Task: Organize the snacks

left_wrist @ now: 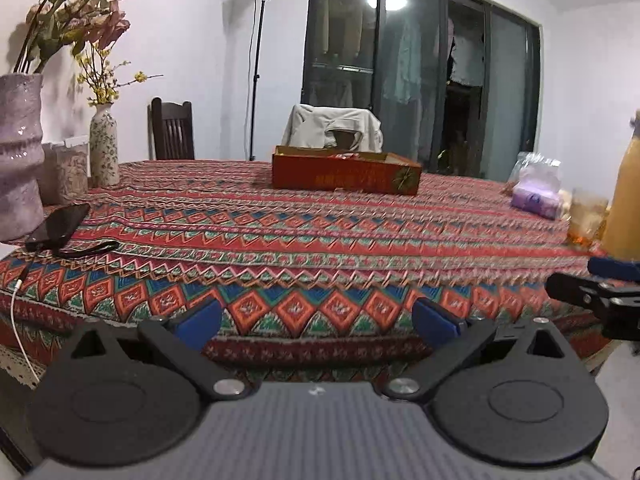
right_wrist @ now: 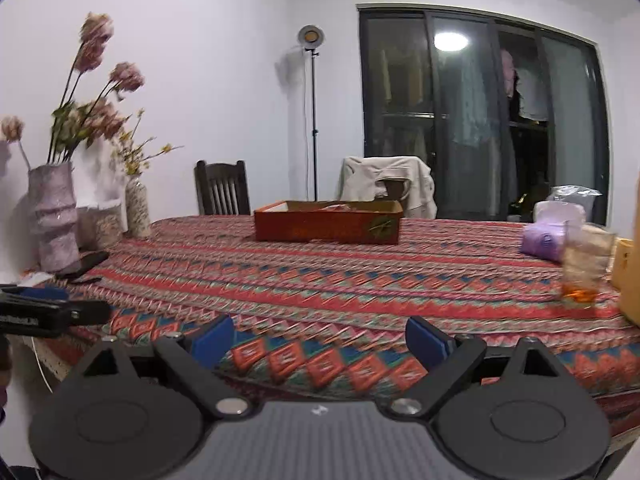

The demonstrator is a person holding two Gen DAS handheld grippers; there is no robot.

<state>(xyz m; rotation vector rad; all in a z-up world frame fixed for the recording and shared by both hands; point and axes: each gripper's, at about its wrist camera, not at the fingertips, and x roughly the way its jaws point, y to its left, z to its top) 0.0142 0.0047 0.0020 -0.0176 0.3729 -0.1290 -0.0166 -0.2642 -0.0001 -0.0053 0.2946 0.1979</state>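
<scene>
A shallow red cardboard box (left_wrist: 346, 174) (right_wrist: 328, 226) stands near the far middle of the patterned tablecloth (left_wrist: 320, 240) (right_wrist: 340, 280), with a red-and-white packet just showing inside it. A purple pack (left_wrist: 536, 200) (right_wrist: 544, 242) lies at the right, with a clear plastic bag behind it. My left gripper (left_wrist: 318, 320) hangs open at the table's near edge with nothing between its blue pads. My right gripper (right_wrist: 319, 340) is open too, empty, over the near edge. One black finger (left_wrist: 576, 290) of the right gripper shows at the left wrist view's right edge.
At the right stand a glass with amber liquid (left_wrist: 586, 216) (right_wrist: 586, 264) and a tall yellow container (left_wrist: 626, 200). At the left are two vases (left_wrist: 20, 152) (left_wrist: 104, 144), a dark phone (left_wrist: 58, 226) and a white cable. Chairs stand behind the table.
</scene>
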